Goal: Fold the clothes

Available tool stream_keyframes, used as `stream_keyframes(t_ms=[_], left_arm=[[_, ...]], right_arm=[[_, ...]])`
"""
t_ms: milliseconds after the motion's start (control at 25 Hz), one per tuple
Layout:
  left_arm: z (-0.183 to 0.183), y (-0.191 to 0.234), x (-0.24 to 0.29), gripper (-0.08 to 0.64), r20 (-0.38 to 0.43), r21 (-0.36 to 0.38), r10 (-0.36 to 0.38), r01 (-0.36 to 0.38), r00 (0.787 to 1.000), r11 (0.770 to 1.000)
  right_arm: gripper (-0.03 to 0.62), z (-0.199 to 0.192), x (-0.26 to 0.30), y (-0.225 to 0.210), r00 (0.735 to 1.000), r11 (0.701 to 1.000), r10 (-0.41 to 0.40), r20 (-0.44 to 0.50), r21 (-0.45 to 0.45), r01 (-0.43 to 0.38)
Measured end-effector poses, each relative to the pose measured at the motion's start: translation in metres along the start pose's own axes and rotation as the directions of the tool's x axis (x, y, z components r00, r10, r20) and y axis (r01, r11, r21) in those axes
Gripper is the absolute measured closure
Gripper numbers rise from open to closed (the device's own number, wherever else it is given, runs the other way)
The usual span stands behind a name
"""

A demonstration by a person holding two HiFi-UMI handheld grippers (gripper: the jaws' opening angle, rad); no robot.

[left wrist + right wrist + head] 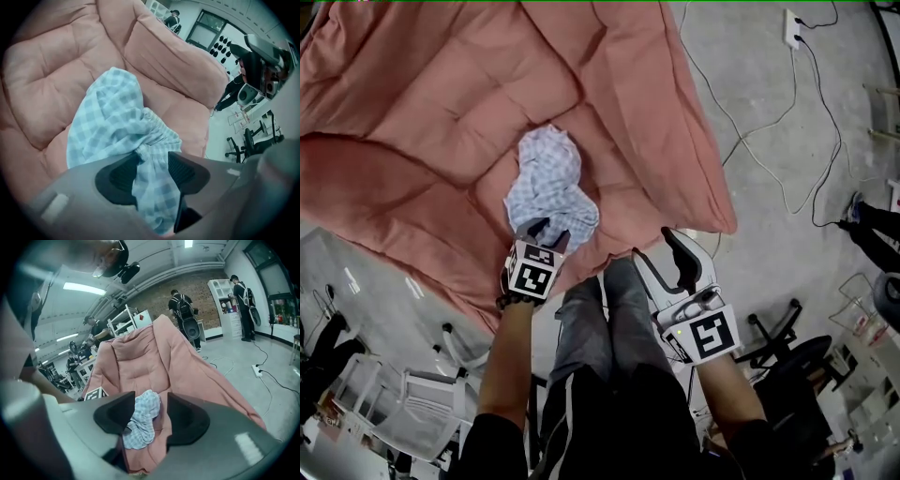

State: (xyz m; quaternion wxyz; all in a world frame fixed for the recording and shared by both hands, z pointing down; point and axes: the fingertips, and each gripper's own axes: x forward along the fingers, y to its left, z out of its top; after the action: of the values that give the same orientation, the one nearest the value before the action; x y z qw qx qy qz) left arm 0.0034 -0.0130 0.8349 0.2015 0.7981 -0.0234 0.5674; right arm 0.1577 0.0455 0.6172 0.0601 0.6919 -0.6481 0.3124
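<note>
Quilt (441, 94) on cabled floor (787, 272); left hand-held gripper (152, 164) pinching garment (546, 173), right hand-held gripper (162, 414) spread.

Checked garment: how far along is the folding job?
Nothing looks folded yet: the checked garment lies crumpled on the pink quilt. In hand: the left gripper has its gathered edge pinched between its jaws. The right gripper is open and empty. Left: spreading it flat and every fold.

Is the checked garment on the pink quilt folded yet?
Not folded: the checked garment lies bunched in a crumpled heap on the pink quilt.
</note>
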Motion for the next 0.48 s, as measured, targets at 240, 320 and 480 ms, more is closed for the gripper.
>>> stream_keyframes(t_ms=[240, 320, 480], left_arm=[[0.003, 0.011, 0.011, 0.356, -0.037, -0.045, -0.002, 0.0, 0.999, 0.999], [0.002, 0.015, 0.012, 0.402, -0.053, -0.044, 0.012, -0.014, 0.999, 0.999], [0.002, 0.016, 0.01, 0.461, -0.031, -0.032, -0.001, 0.0, 1.0, 0.999]], right_arm=[[0.383, -0.011, 0.004, 0.0, 0.999, 1.0, -0.002, -0.038, -0.015, 0.001], [0.385, -0.015, 0.007, 0.0, 0.999, 1.0, -0.003, -0.052, -0.016, 0.002], [0.387, -0.021, 0.015, 0.003, 0.997, 0.999, 0.007, -0.082, -0.039, -0.01]])
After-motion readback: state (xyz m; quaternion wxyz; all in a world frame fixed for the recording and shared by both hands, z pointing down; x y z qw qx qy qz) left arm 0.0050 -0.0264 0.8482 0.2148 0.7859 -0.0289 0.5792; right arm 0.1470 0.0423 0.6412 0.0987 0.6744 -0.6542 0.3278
